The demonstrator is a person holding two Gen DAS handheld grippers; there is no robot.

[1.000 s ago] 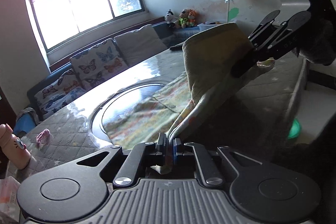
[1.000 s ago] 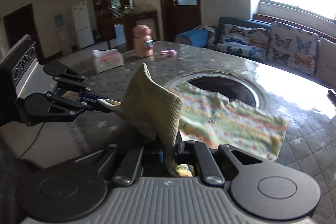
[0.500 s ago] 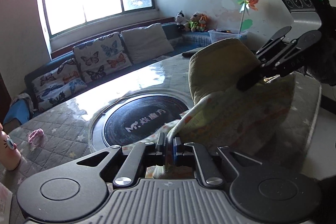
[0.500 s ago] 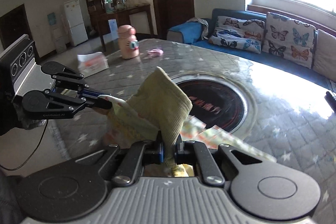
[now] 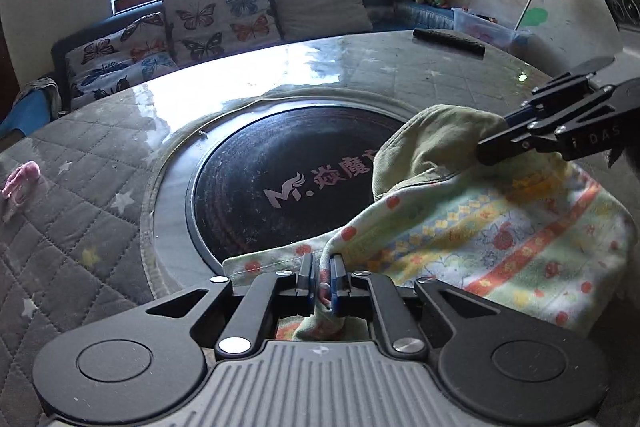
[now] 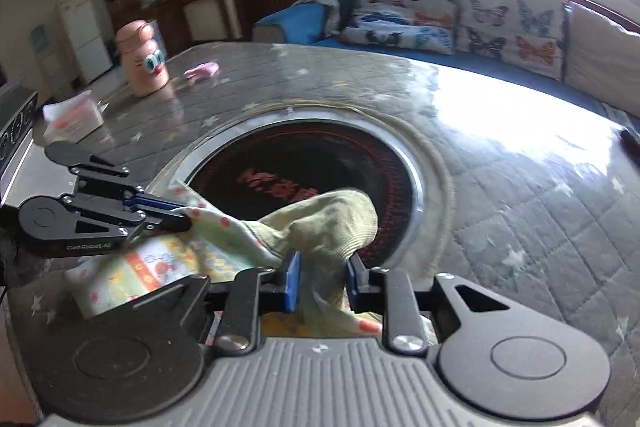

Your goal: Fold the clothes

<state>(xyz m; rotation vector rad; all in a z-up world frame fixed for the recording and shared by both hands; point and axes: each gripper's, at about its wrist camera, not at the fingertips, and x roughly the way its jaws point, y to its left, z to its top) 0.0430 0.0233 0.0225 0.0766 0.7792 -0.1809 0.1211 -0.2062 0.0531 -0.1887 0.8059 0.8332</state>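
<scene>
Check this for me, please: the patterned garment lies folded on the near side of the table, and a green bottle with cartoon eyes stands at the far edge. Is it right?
Not quite. The bottle with cartoon eyes is pink, not green, as the right wrist view shows. The rest holds: the patterned garment lies folded on the near side of the table.

A round surface under a grey quilted cover is carrying a black inset disc at its middle, a patterned garment lying near, a pink bottle, a pink scrap and a tissue pack sitting far left.
</scene>
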